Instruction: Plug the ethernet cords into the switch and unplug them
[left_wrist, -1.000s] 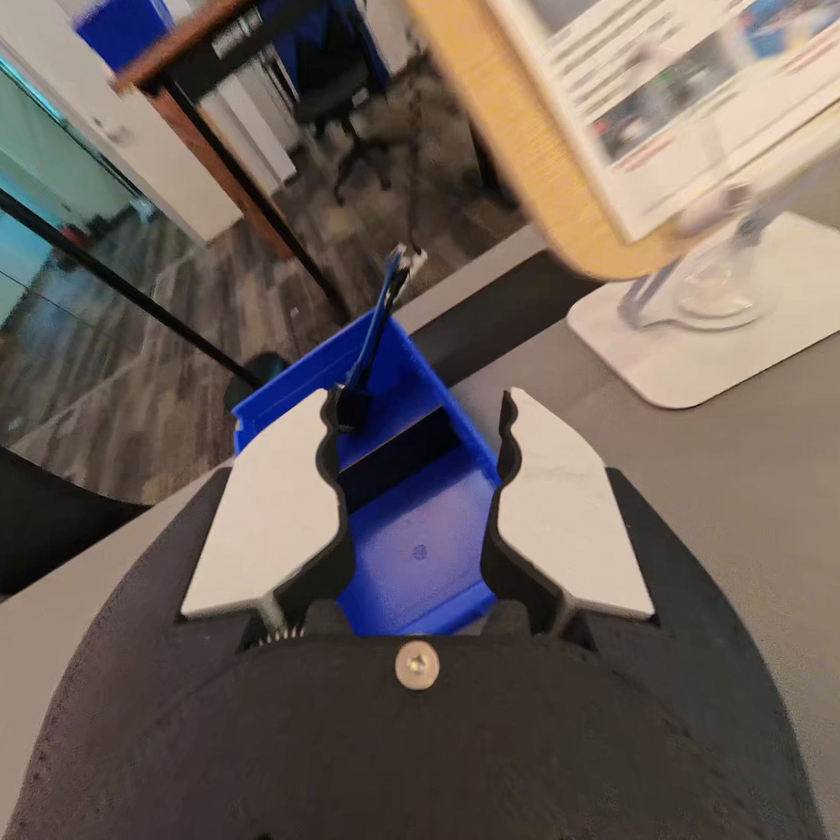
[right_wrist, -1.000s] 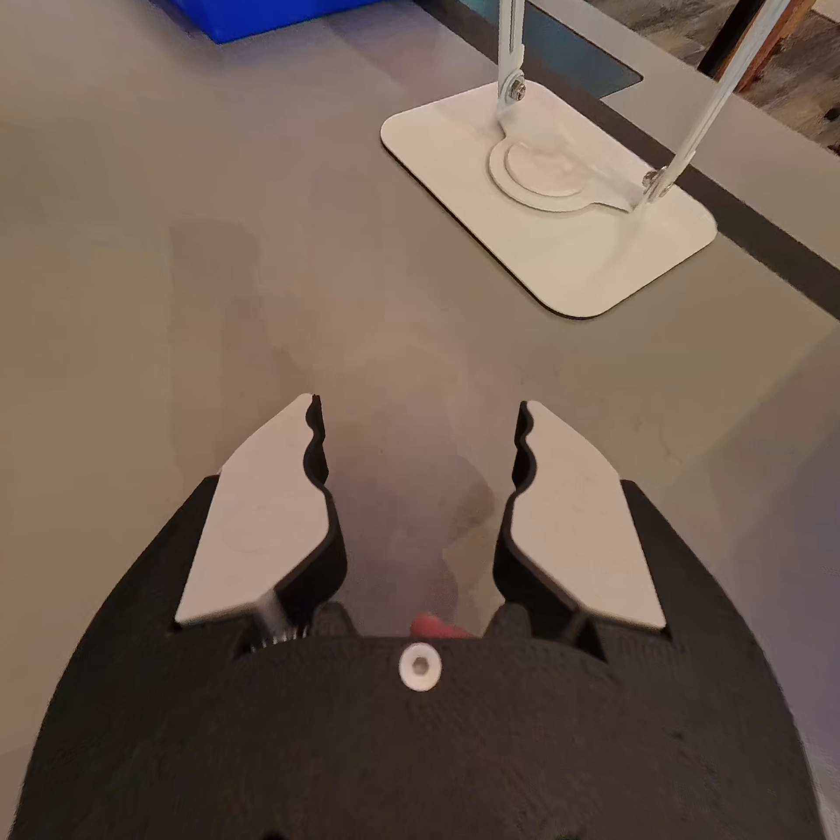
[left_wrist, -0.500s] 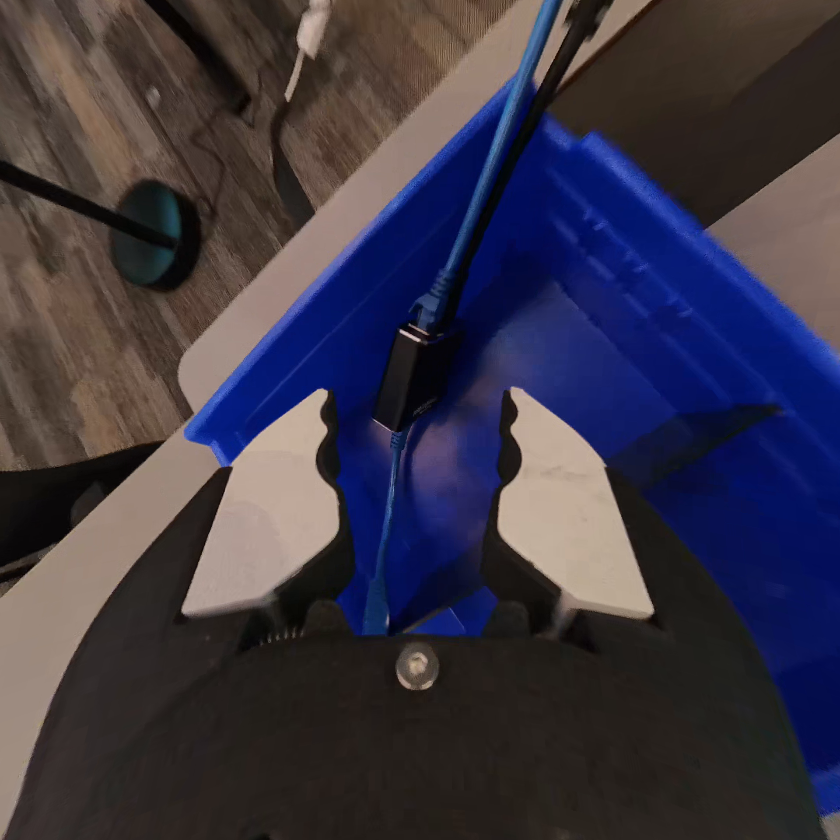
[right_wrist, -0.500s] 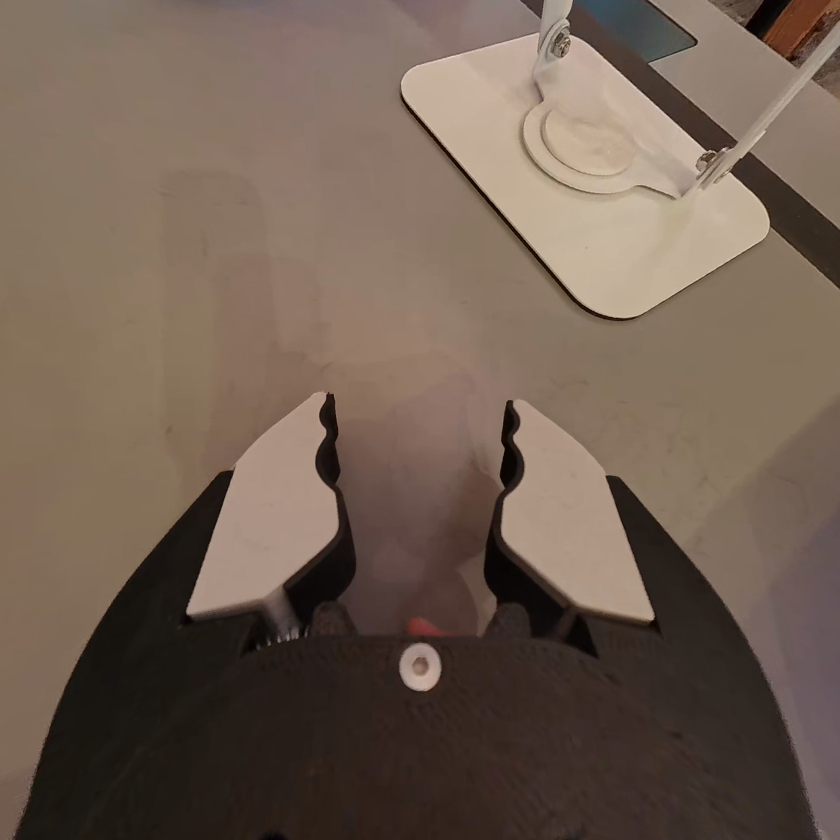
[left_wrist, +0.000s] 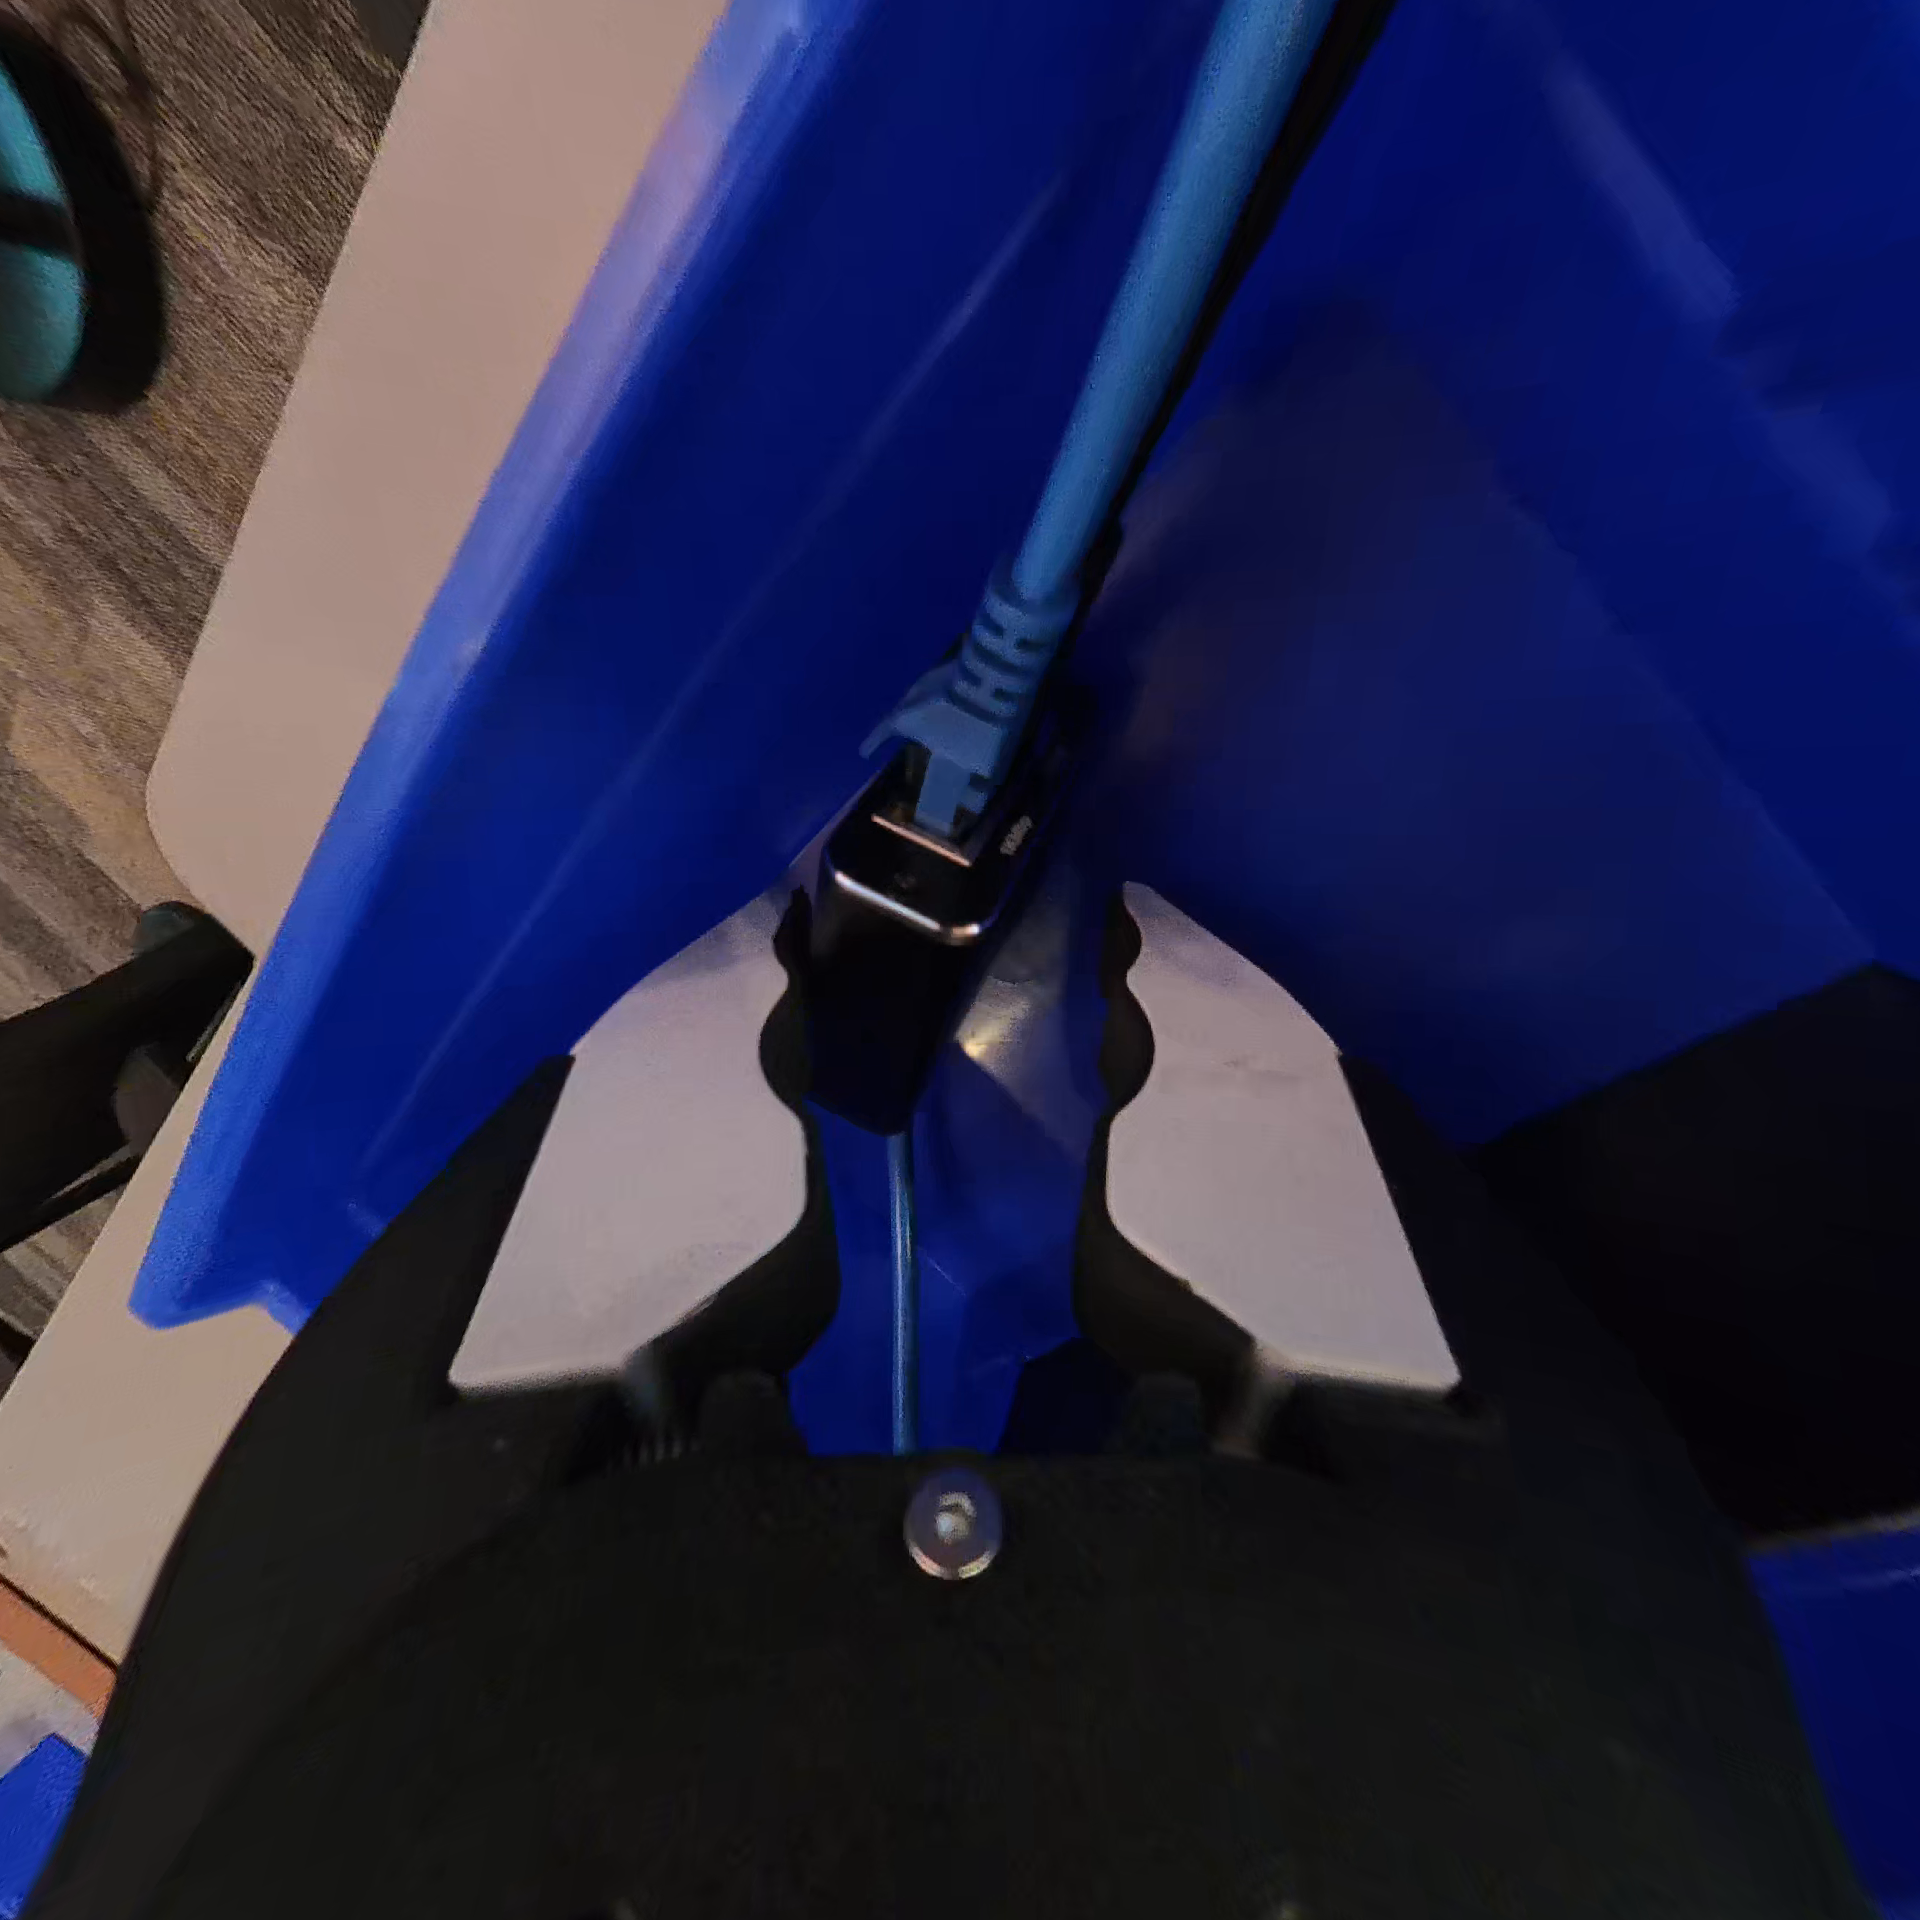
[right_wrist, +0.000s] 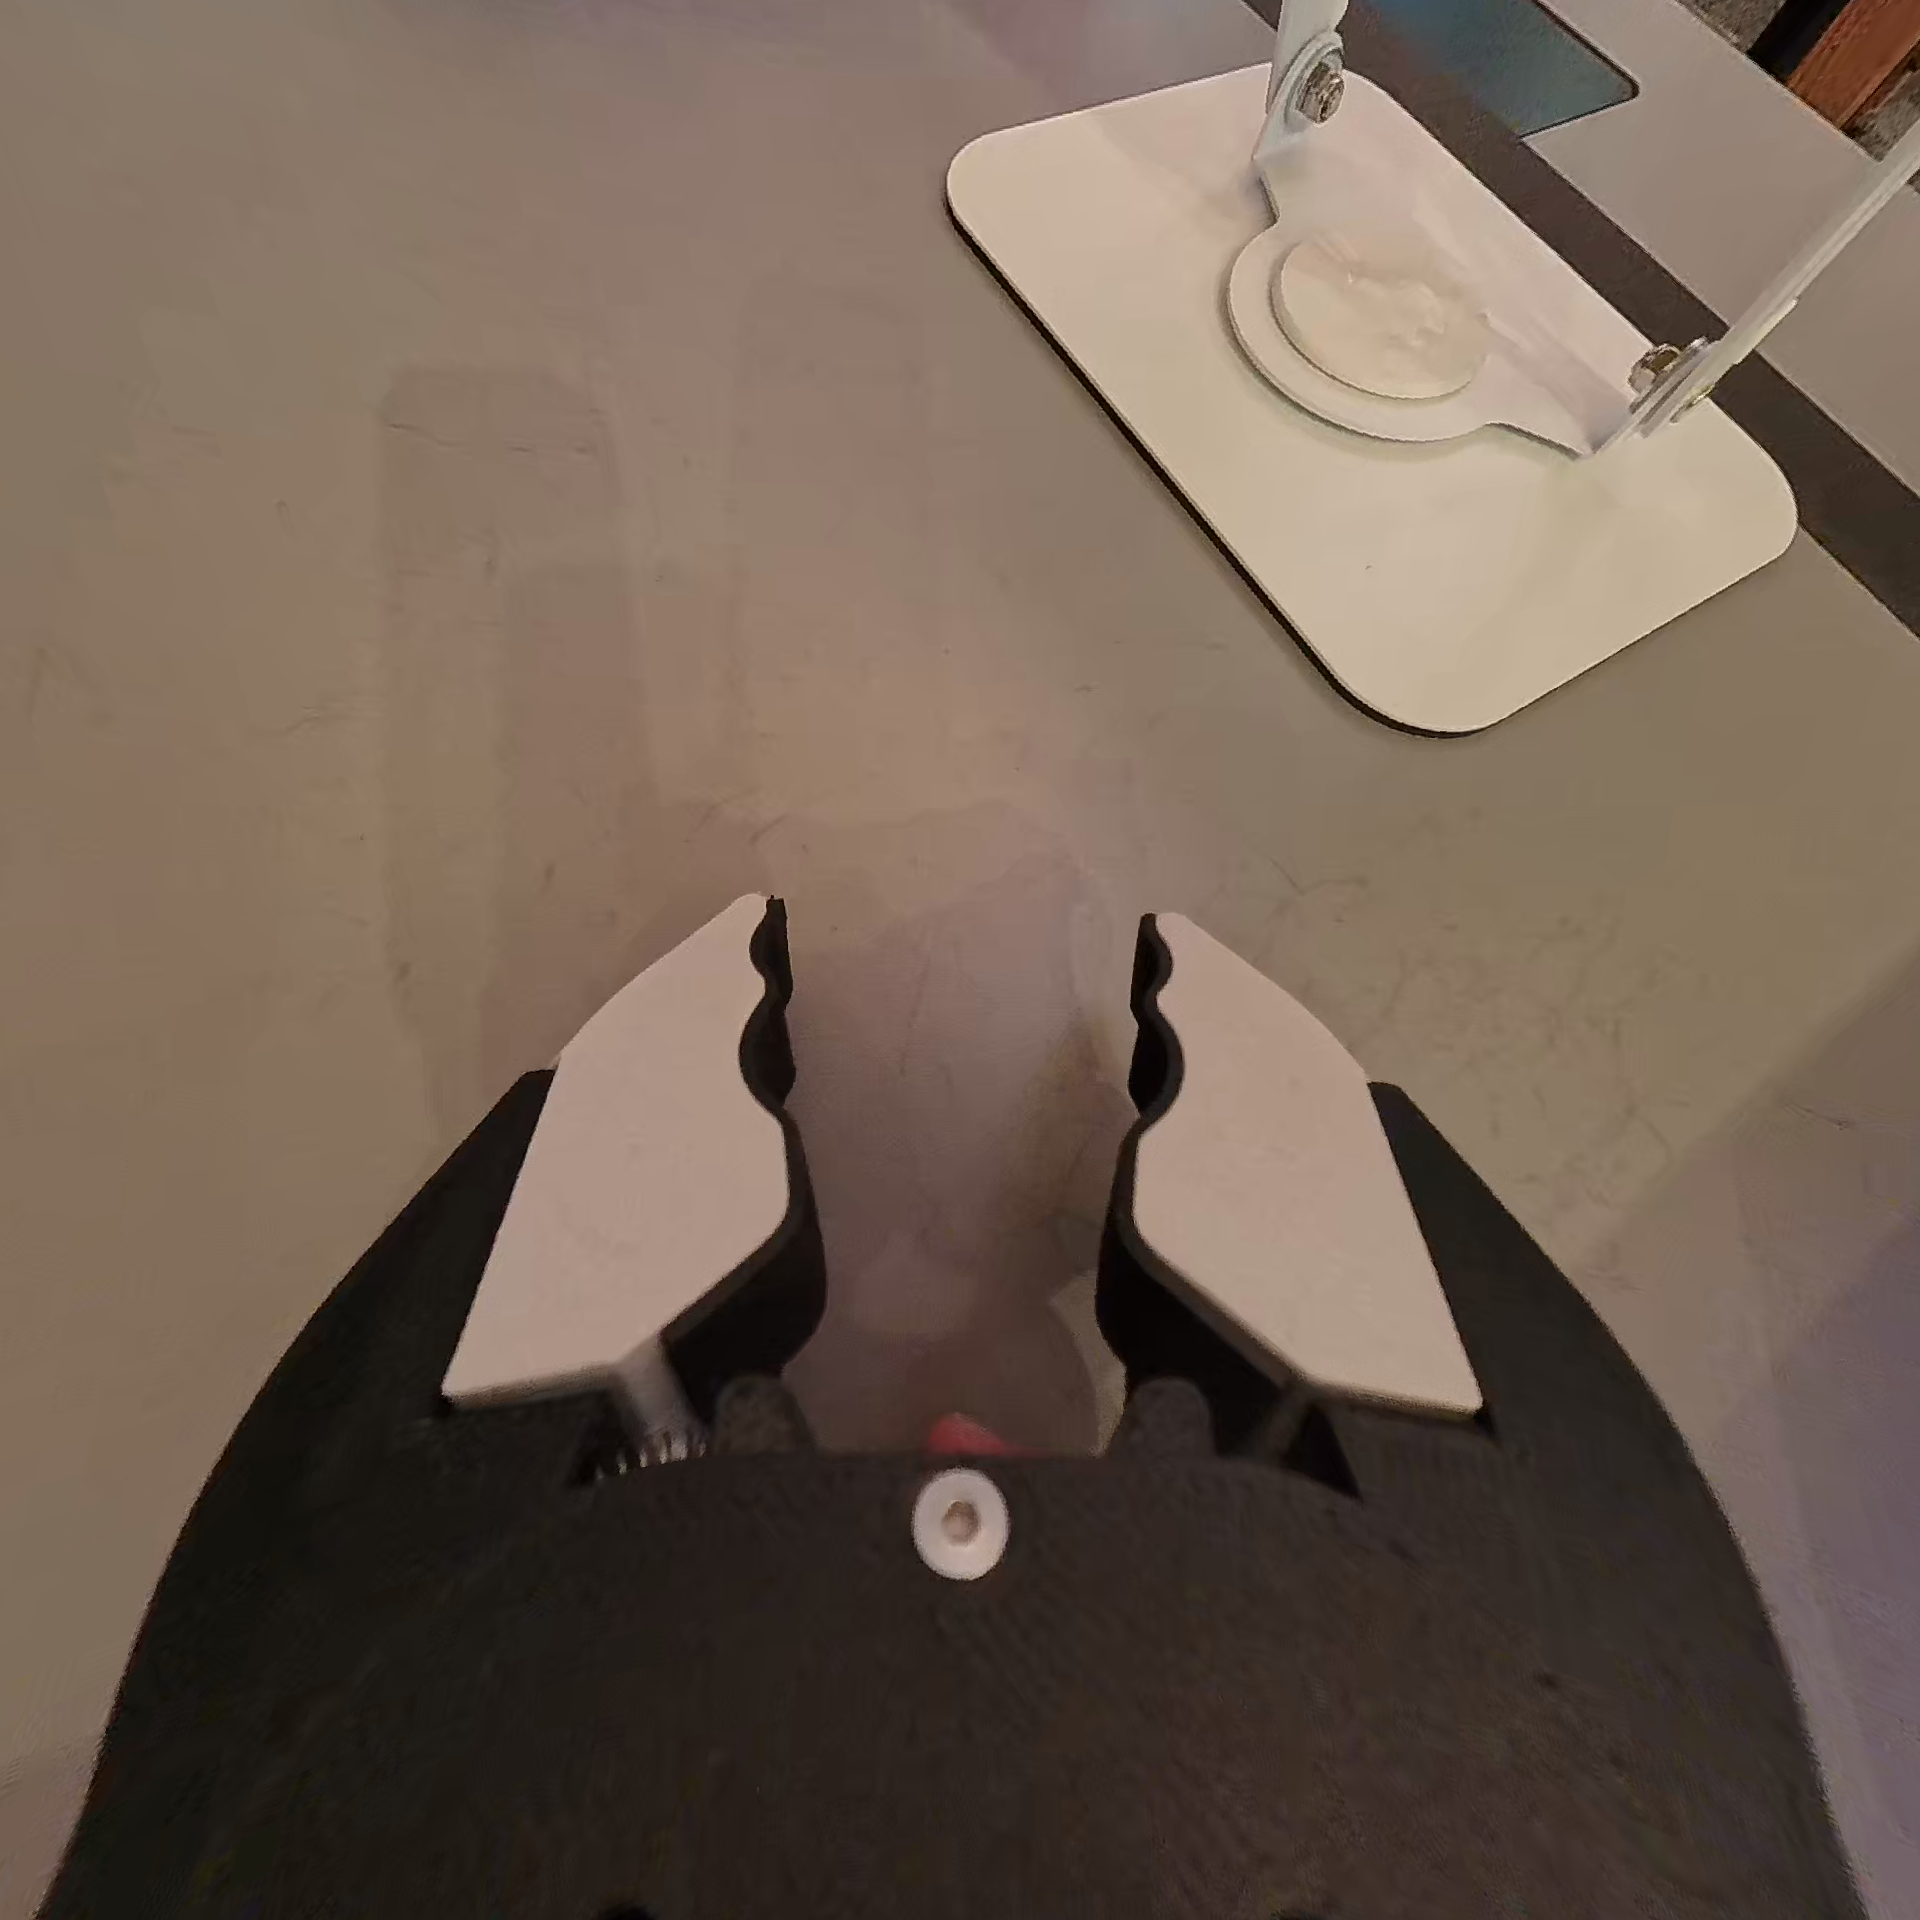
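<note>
My left hand-held gripper (left_wrist: 951, 961) reaches down into the blue bin (left_wrist: 644, 623), its fingers spread around the small black switch (left_wrist: 894, 966), which lies against the left finger (left_wrist: 665, 1122) with a clear gap to the right one. A light blue ethernet cord (left_wrist: 1122, 395) is plugged into the switch's far end. My right hand-held gripper (right_wrist: 961, 971) hangs open and bare over the grey bench (right_wrist: 520, 520), near a white stand base (right_wrist: 1403, 582).

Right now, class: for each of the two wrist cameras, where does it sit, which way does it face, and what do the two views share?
Left wrist view: sits behind the left hand-held gripper, looks down into the blue bin at the black switch; its fingers show.
Right wrist view: sits behind the right hand-held gripper, looks across the grey table toward a white stand base.
Shared: only the table.
</note>
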